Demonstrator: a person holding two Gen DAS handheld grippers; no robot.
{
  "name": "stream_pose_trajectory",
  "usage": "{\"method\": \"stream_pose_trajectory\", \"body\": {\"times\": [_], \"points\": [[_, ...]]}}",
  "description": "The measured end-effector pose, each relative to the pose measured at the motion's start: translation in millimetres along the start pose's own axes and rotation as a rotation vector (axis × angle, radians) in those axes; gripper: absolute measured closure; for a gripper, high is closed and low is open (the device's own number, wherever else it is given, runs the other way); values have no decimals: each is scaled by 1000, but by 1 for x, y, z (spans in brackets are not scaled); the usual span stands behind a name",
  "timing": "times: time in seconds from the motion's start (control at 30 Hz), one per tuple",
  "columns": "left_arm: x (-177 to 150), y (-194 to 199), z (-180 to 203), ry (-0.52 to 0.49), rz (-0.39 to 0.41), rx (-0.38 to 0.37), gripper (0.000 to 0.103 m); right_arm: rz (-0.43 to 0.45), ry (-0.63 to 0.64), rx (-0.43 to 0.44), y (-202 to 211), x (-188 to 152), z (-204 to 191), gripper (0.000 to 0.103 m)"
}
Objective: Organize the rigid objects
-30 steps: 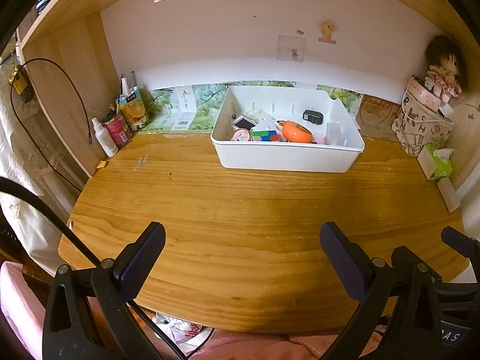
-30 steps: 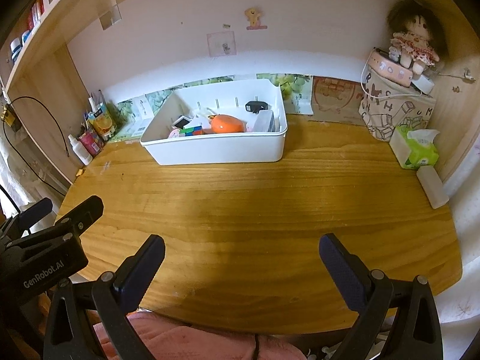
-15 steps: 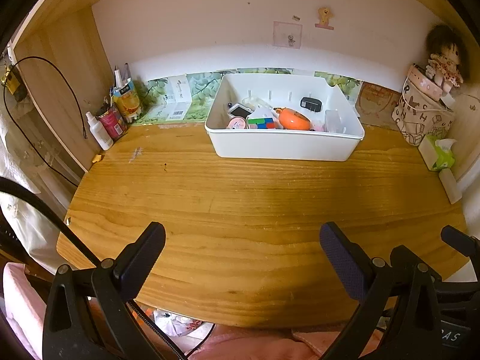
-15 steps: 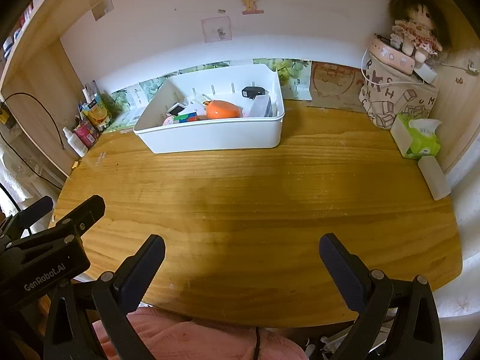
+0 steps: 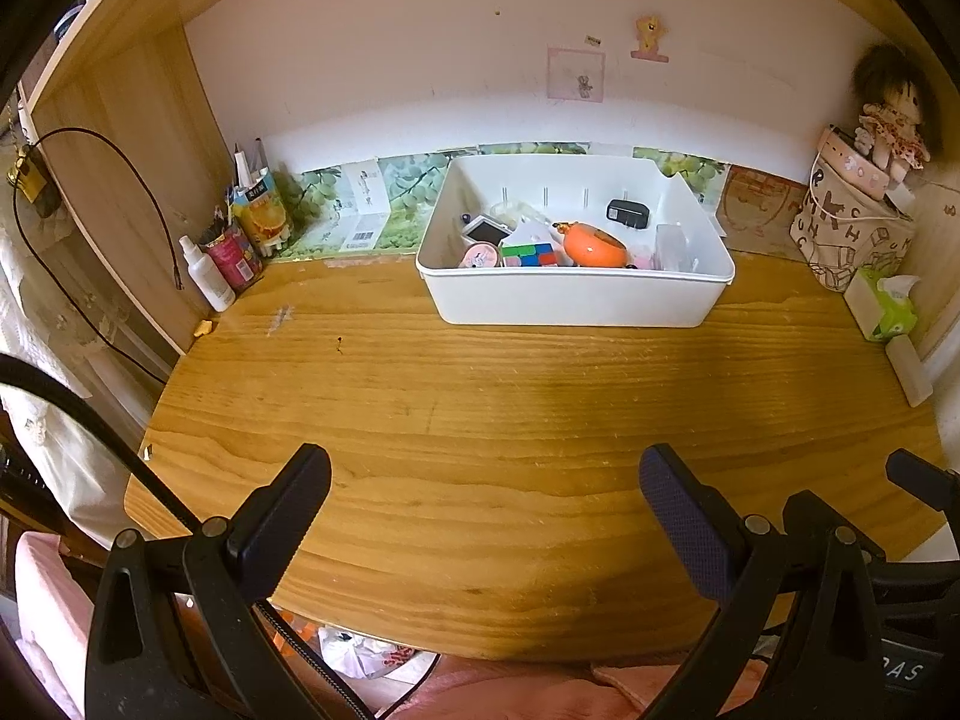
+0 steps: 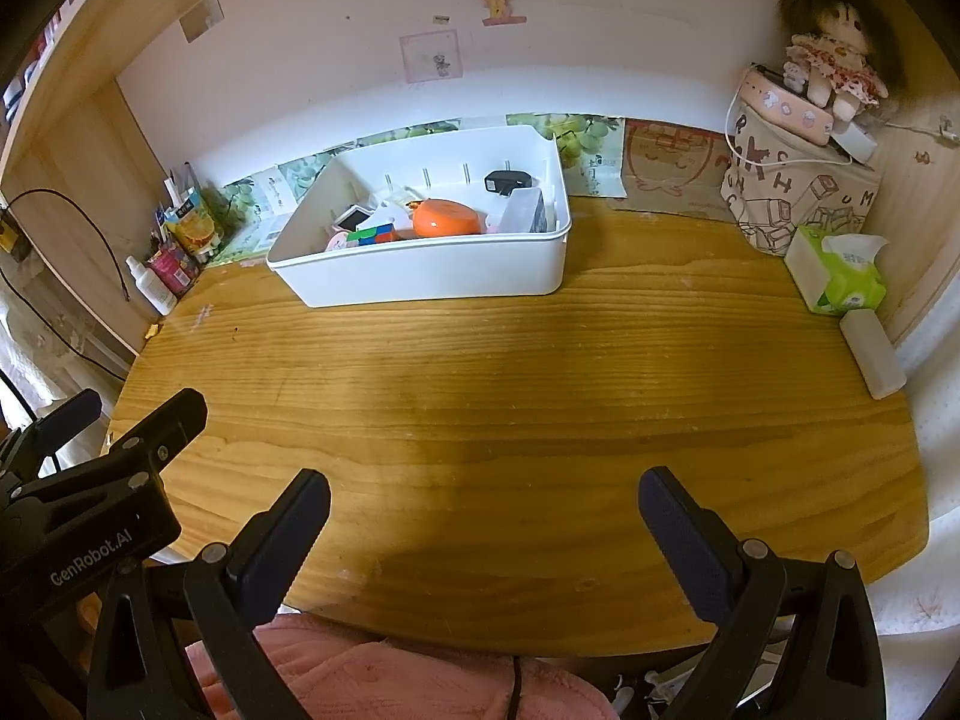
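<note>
White bin at 12 o'clock is corralling the rigid items; I'm holding left claw and right claw wide, empty, over bare desk.

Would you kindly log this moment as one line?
left gripper: open, empty | right gripper: open, empty | white plastic bin: holds objects

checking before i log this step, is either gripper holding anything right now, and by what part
Nothing is held. The left gripper and right gripper are both open over the bare wooden desk, well short of the white bin.
</note>
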State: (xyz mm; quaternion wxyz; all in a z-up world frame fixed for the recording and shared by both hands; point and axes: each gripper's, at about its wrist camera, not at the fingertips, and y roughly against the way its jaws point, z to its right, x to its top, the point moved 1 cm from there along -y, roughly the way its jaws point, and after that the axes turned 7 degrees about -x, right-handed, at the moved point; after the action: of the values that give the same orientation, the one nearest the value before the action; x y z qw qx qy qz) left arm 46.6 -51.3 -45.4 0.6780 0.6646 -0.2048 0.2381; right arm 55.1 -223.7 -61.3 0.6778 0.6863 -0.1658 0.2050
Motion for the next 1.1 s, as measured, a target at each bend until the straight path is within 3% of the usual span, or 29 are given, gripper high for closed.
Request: {"method": "stream_pose_trajectory", "body": {"times": [1.1], "points": [[-4,11,18,-57,29,34,0,1,-46,9,4,-9,18,0]]}}
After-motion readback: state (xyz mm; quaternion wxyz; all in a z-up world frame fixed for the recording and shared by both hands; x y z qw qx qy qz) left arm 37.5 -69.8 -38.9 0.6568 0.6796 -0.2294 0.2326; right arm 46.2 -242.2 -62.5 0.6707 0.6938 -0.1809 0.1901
